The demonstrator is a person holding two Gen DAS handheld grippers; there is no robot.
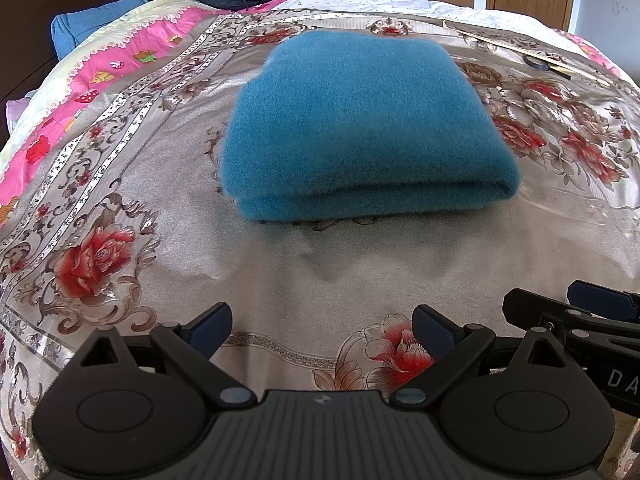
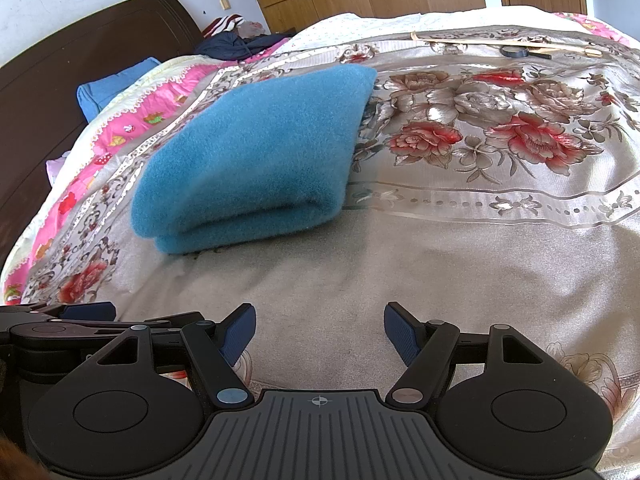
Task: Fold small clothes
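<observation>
A fuzzy teal garment [image 1: 360, 120] lies folded in a neat stack on the flowered bedspread [image 1: 120, 200], its rounded fold edge facing me. The same teal garment [image 2: 256, 156] sits left of centre in the right wrist view. My left gripper [image 1: 322, 330] hovers in front of it, open, with nothing between its blue pads. My right gripper [image 2: 320, 332] is likewise open and empty, a good way short of the garment. The right gripper's fingers [image 1: 600, 304] show at the right edge of the left wrist view, and the left gripper's fingers [image 2: 88, 312] at the left edge of the right wrist view.
A pink quilt [image 1: 100, 76] and a blue pillow [image 1: 92, 24] lie at the far left by the dark headboard [image 2: 80, 52]. A dark clothes pile [image 2: 240, 44] sits at the back. A thin wooden stick [image 2: 500, 42] and a tape roll [image 2: 514, 52] rest at the far right.
</observation>
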